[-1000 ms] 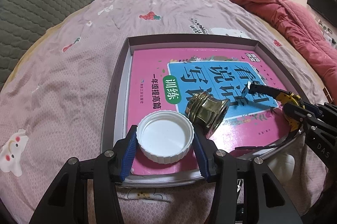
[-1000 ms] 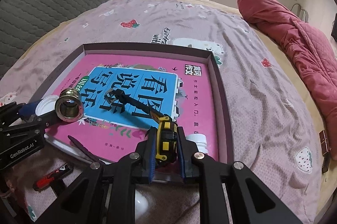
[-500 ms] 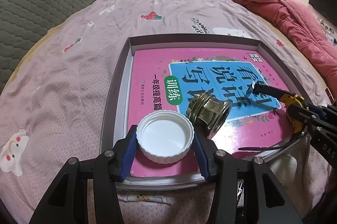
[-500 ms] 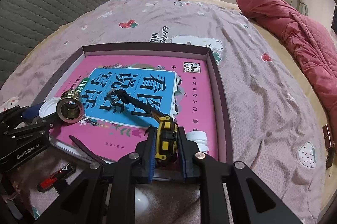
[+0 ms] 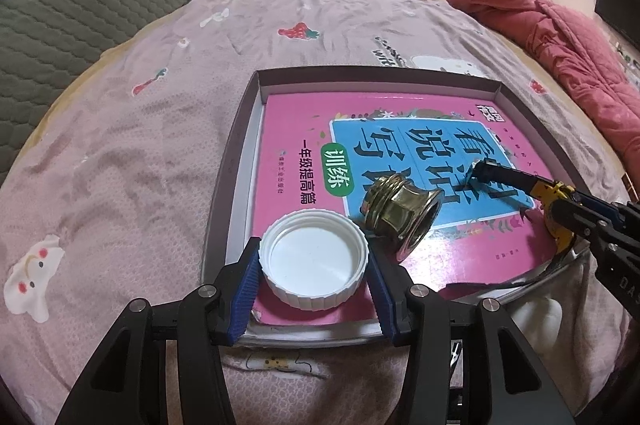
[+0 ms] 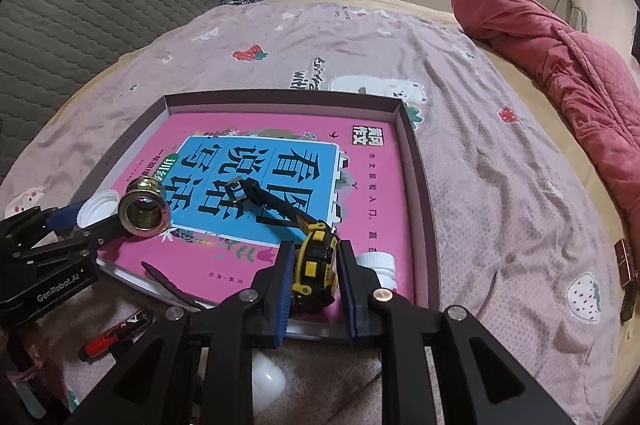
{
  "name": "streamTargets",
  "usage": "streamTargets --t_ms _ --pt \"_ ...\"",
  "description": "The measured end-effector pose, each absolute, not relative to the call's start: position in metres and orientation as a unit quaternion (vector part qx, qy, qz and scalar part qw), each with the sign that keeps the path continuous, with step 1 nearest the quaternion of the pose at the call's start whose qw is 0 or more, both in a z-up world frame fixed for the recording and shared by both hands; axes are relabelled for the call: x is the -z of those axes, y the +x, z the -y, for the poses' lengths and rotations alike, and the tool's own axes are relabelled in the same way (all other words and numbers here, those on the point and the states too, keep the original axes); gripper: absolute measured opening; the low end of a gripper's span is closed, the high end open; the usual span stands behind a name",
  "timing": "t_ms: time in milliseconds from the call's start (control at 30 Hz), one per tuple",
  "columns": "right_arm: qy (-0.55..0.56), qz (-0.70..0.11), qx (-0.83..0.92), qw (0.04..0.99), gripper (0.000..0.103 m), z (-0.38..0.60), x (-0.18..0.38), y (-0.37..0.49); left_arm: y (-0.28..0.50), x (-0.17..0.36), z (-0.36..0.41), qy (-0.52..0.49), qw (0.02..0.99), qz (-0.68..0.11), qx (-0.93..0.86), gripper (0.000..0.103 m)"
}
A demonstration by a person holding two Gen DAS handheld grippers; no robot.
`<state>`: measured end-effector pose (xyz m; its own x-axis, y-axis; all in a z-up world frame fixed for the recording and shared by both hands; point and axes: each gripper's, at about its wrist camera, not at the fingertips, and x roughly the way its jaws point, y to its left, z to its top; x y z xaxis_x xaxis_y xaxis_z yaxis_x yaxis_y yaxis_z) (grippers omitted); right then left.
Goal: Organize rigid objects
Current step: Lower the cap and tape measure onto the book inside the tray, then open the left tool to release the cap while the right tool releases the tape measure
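Left gripper clamped by its blue pads on a round white ribbed plastic cap, open side up, over the near edge of a pink and blue book inside a shallow dark-rimmed box lid. Just ahead and to its right, a brass threaded pipe fitting lying on the book. Right gripper parted slightly around a yellow and black tape measure; contact with its pads unclear.

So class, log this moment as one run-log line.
left gripper: shut on white cap | right gripper: open around tape measure | brass fitting: on pink book
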<state>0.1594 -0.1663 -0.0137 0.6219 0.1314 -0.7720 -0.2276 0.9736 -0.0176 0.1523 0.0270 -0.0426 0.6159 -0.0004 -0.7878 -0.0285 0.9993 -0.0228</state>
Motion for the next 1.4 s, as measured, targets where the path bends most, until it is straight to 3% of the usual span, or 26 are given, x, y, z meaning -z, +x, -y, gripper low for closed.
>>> streamTargets --t_ms 267,467,867,1400 --pt "-0.046 -0.424 -0.103 0.899 0.022 0.168 0.012 0.157 0.153 0.043 -0.028 -0.019 0.898 -0.439 -0.003 0.053" --pt "-0.05 -0.415 -0.102 0.903 0.035 0.169 0.008 0.155 0.149 0.041 -0.025 -0.023 0.898 -0.439 -0.001 0.064" --pt "-0.045 -0.375 -0.118 0.918 0.043 0.172 -0.01 0.146 0.14 0.029 -0.032 -0.033 0.903 -0.428 -0.007 0.065" --pt "-0.05 -0.345 -0.132 0.928 0.045 0.173 -0.028 0.119 0.112 -0.006 -0.036 -0.039 0.913 -0.405 -0.015 0.073"
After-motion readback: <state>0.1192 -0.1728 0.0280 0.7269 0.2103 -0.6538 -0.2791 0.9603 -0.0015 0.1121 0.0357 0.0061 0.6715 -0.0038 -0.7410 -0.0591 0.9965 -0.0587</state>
